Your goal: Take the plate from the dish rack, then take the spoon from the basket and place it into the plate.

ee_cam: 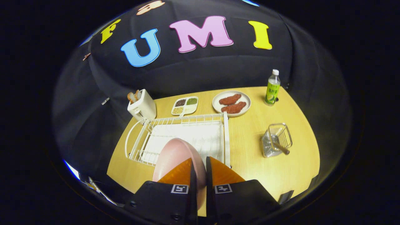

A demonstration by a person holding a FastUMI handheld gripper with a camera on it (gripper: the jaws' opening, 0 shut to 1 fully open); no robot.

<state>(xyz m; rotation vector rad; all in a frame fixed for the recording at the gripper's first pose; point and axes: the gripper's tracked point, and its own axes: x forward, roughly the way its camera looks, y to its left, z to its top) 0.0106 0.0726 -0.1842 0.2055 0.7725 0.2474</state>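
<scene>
With the tongs [200,175] pinching the pink plate [175,156] on edge above the dish rack [184,131], lower it flat onto bare desk [250,150] beside the basket [276,139].

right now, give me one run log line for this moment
stage: plate lifted above rack | gripper: shut on plate rim | spoon: in basket | next: set plate on table

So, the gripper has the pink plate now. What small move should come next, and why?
Probably carry the pink plate sideways off the dish rack and set it flat on the bare table. The gripper pinches its rim, it hangs over the rack, and the spoon waits in the basket.
</scene>
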